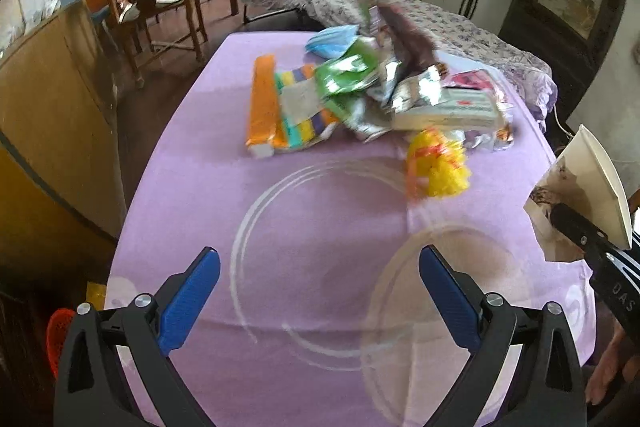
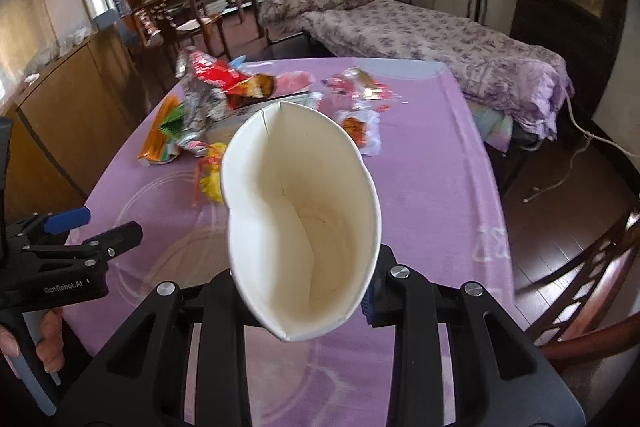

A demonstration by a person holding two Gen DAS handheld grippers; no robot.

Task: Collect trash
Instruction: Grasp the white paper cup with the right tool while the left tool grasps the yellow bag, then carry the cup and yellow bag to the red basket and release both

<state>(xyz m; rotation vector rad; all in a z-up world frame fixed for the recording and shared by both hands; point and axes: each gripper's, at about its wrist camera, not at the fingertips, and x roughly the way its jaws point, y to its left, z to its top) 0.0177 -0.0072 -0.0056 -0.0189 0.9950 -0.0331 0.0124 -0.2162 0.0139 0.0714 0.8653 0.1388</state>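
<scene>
Holding the cup point(image 2: 300, 219) squashed between its pads, the right gripper point(image 2: 304, 287) carries it above the table's point(image 2: 440, 187) near edge; firmer squeeze risks slipping. Left gripper point(image 1: 320, 291) hangs released. Only the left view shows the cup's printed outside; the right shows its bare inside.

White lettering "GenRobot.AI" stands on the black body of the left gripper point(image 2: 72, 227) at the lower left of the right wrist view. In the left wrist view, "DAS" reads on the black arm of the right gripper point(image 1: 576, 227) at the right edge.
</scene>
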